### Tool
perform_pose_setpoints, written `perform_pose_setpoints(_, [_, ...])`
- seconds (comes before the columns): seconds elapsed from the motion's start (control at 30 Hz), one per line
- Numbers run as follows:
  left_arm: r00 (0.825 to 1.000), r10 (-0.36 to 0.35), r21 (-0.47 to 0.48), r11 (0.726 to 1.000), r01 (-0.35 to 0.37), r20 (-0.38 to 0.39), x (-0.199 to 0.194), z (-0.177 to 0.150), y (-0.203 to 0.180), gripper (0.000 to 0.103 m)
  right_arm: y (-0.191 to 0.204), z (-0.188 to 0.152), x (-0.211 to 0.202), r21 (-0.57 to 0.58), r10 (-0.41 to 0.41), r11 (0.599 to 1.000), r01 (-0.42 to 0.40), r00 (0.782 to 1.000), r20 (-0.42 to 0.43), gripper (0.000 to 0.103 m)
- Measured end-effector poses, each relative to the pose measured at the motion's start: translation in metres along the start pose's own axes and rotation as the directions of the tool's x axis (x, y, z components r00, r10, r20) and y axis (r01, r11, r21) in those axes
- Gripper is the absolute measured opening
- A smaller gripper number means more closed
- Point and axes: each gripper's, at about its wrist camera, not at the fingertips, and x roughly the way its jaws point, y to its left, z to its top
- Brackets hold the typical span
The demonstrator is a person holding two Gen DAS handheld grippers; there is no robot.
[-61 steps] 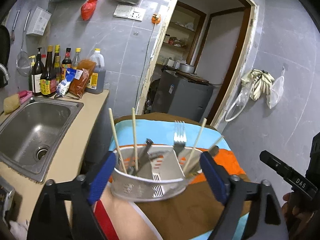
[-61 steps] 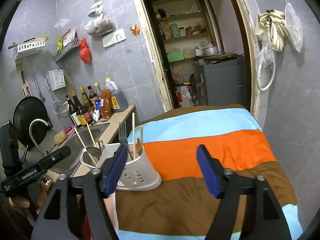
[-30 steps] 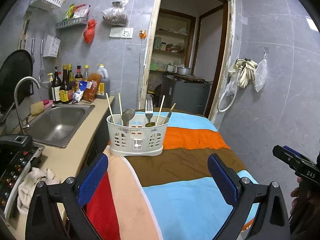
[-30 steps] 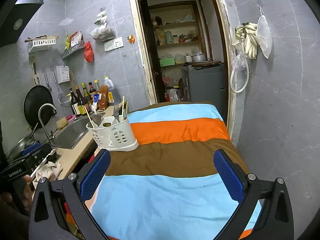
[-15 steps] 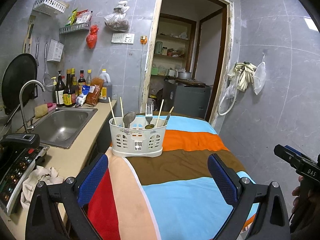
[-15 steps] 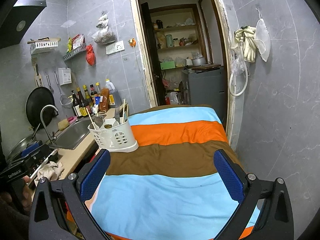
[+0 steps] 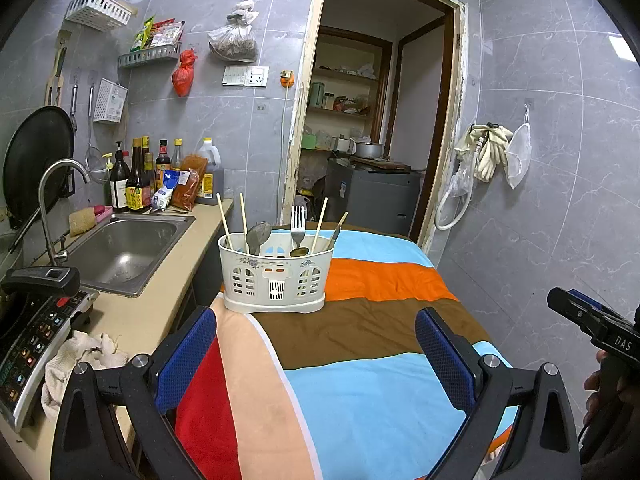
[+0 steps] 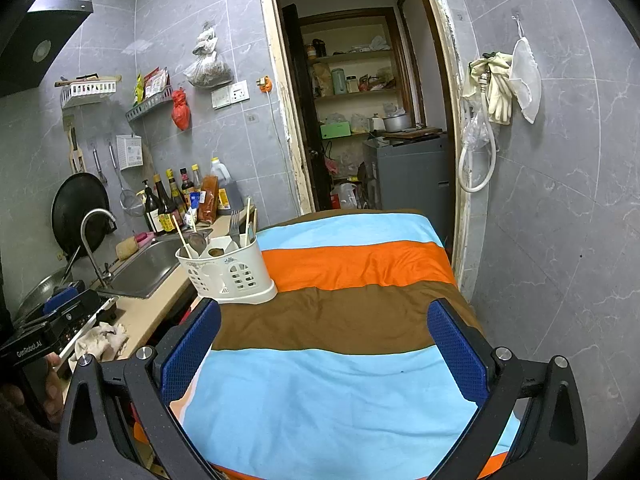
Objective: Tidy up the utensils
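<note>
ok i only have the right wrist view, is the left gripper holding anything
Observer: No. In the left wrist view the left gripper is open, with nothing between its fingers, short of the utensil caddy.
Operator: how many chopsticks in there, i make out a couple at most
Observer: Four chopsticks show from the front: two at the caddy's left end and two to the right of the fork.
Operator: and the spoon, which side of the fork
Observer: A spoon stands bowl up to the left of the fork, beside the left pair of chopsticks.
</note>
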Motion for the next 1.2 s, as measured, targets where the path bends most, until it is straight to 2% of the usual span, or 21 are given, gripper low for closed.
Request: perform_pose_setpoints(1.2, [1.0, 0.0, 0.001, 1.0, 0.0, -0.002, -0.0001, 0.0005, 0.0008, 0.1, 0.0003, 0.001, -0.0015, 0.001, -0.001, 1.0, 0.001, 1.0, -0.004, 0.101])
